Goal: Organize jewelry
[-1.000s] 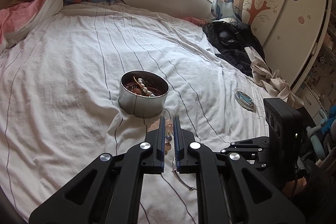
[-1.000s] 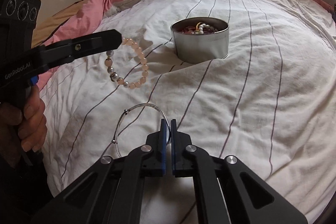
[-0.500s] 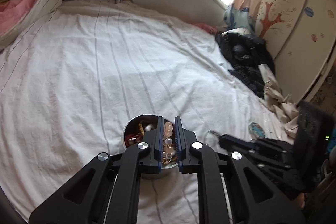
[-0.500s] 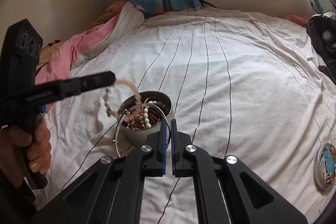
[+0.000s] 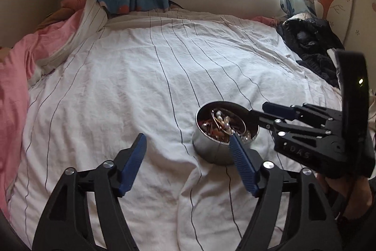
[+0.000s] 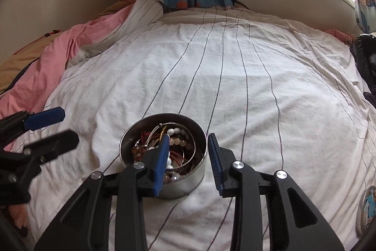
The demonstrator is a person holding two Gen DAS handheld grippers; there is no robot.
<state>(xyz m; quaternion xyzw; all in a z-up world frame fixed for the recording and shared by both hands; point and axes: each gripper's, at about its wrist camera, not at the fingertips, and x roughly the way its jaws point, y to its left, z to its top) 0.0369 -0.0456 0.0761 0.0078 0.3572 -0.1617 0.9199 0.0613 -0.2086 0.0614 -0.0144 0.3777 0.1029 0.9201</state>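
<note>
Both grippers are hovering over the bed (image 6: 235,77) with their fingers spread wide and gripping nothing. The round metal tin (image 6: 183,185) is sitting upright on the striped sheet, and the jewelry (image 6: 178,140), a tangle of pearl and pink beads, a thin silver bangle and reddish pieces, is lying inside it. In the right wrist view the right gripper (image 6: 188,161) is poised directly over the tin, its left finger overlapping the open mouth and its right finger just outside the rim, so this hand is nearer. The left gripper (image 5: 188,161) is standing off to the tin's left, only its right fingertip reaching the rim. No loose piece is showing on the sheet; a small round decorated object (image 6: 367,211) is lying well apart at the right edge, possibly the lid.
</note>
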